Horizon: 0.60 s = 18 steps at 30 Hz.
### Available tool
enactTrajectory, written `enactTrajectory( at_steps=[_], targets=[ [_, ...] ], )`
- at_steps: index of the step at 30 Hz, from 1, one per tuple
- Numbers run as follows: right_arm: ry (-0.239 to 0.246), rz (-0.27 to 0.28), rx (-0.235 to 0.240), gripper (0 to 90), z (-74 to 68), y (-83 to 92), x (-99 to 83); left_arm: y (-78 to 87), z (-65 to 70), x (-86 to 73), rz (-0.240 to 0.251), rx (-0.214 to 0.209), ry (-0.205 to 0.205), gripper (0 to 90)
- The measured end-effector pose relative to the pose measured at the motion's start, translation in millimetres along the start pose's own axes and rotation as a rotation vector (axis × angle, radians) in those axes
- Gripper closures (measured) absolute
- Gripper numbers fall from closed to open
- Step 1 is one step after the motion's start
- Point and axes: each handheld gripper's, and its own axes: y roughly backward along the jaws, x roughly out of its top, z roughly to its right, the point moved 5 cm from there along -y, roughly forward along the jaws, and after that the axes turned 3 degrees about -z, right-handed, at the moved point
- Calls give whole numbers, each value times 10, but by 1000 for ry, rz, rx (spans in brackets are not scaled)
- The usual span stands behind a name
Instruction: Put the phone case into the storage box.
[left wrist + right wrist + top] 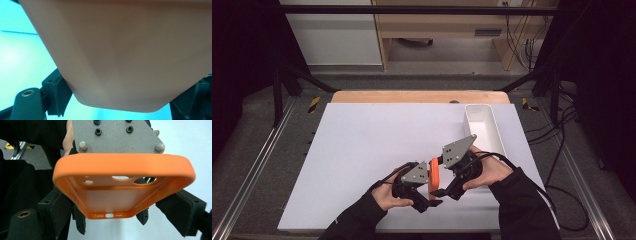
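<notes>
White board covers my worktop point(362, 150), with dark curtains either side and a white bin point(484, 127) at the far right. Starting at the left, my left tongs point(428, 199) are clamped across the width of the orange phone case point(434, 175), which stands on edge above the board near the front edge. In the left gripper view its blurred back presses against both pads. Moving right, my right tongs point(443, 191) have closed down on the case's lower end; in the right gripper view the pads point(62, 212) sit tight on its side walls, I think, though the contact is partly hidden. To do this well I'd keep both grips firm and level, then release one side only once the other clearly bears the case.
</notes>
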Motion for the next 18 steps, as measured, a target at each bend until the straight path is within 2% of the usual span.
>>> enactTrajectory(
  at_steps=[7, 13, 18],
  targets=[
    [-3, 7, -7, 160, -1, 11, 9, 27, -7, 10, 15, -1, 16, 140],
    [-4, 7, -22, 160, 12, 38, 7, 88, -26, 4, 31, 25, 19, 64],
    [-12, 25, -49, 159, 33, 108, 20, 152, -59, -49, 42, 42, 50, 33]
  ],
)
